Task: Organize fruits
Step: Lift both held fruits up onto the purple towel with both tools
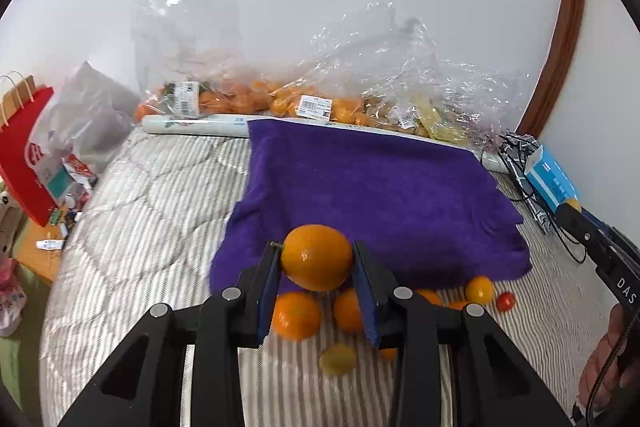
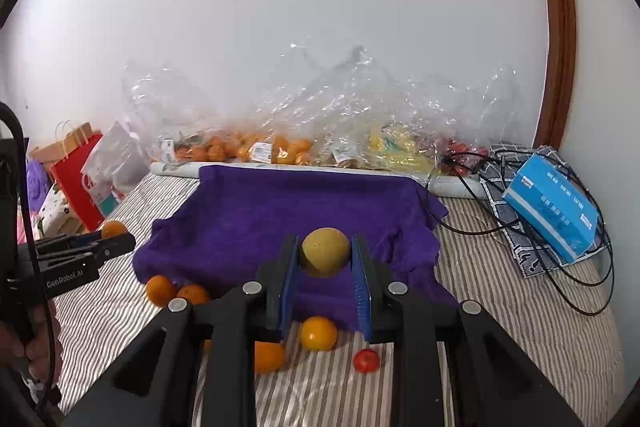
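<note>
Between the jaws of the left gripper (image 1: pixel 317 261), clenched, an orange (image 1: pixel 316 257) is held above the near edge of the purple towel (image 1: pixel 372 183); the right gripper (image 2: pixel 325 255) likewise grips a yellowish fruit (image 2: pixel 325 251). The towel carries no fruit yet, so sorting appears barely begun. Loose oranges (image 2: pixel 160 290) and a small tomato (image 2: pixel 366 360) lie on the striped bed (image 1: pixel 152 211); bagged fruit (image 2: pixel 256 149) lines the white wall (image 2: pixel 360 7).

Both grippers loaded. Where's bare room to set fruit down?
Free: purple towel top, bordered by fruit bags behind; striped bedding to its left. Crowded: towel's near edge, loose oranges and tomato; cables on the right.
</note>
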`<act>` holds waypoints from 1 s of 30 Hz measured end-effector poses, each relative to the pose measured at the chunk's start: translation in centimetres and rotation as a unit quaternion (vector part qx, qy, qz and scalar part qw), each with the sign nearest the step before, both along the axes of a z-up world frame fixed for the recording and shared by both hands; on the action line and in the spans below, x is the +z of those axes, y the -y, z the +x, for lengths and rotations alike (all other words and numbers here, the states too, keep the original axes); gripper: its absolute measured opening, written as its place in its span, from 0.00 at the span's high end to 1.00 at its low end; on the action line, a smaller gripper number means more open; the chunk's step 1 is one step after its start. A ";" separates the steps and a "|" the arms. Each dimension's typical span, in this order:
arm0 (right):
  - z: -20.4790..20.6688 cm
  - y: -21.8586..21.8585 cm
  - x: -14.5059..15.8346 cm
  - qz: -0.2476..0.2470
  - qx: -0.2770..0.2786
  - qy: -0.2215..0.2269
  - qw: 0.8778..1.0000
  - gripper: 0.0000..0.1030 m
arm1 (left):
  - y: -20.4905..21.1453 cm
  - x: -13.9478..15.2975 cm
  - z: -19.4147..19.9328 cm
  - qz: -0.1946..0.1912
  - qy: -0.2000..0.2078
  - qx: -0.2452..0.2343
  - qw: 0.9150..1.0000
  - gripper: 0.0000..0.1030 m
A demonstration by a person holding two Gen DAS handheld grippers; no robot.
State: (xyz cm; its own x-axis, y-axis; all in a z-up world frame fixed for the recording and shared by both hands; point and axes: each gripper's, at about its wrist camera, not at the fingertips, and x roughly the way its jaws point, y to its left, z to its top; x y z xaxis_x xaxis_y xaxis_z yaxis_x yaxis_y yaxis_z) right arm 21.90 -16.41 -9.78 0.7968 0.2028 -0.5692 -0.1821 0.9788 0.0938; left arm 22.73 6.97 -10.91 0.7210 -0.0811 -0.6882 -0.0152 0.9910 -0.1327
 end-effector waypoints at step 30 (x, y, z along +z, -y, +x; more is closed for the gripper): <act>10.5 1.7 -7.4 0.003 -0.019 -0.077 0.997 0.75 | 1.9 -5.9 9.0 -0.007 -0.038 -0.031 0.999 0.68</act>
State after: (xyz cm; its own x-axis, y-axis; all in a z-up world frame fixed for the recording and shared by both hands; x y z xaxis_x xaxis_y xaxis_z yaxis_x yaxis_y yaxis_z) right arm 32.40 -18.07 -17.22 0.7079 0.1784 -0.6834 -0.1279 0.9839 0.1244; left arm 31.74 5.09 -16.82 0.6608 -0.1331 -0.7387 0.0353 0.9886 -0.1466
